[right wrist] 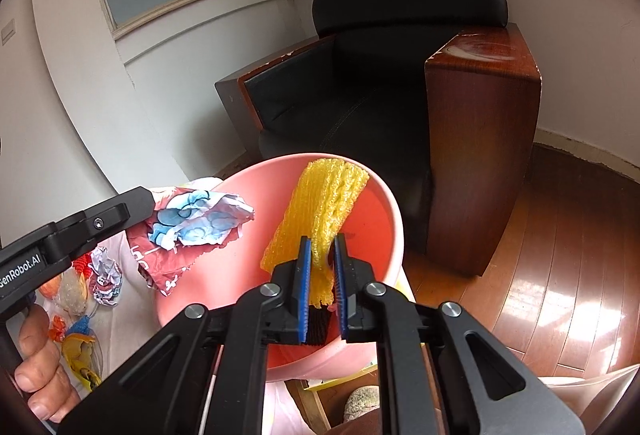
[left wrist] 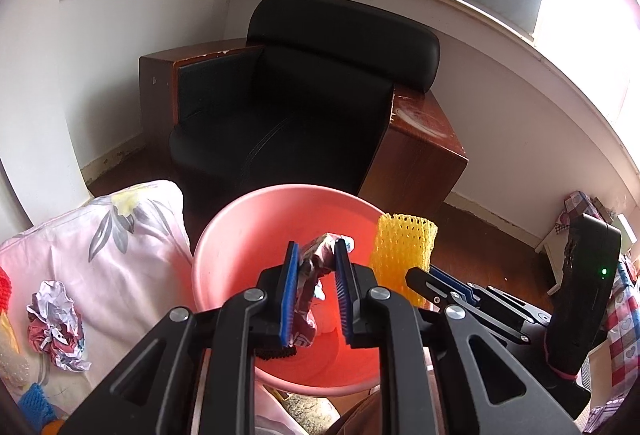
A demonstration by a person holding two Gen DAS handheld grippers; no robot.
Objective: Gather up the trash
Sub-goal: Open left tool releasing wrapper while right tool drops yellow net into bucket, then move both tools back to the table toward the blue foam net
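A black armchair with wooden sides is seen in the far corner of the room, behind a pink basin. Over the basin, a crumpled wrapper is kept between the slightly parted left tongs, while a yellow foam net is pinched in the closed right tongs. More crumpled trash is left on the floral bedding at the left.

The left gripper's fingers cover the lower part of the crumpled wrapper, and the pink basin has its near rim hidden behind both grippers. Small trash pieces on the floral cloth run off the frame edge, perhaps more netting.
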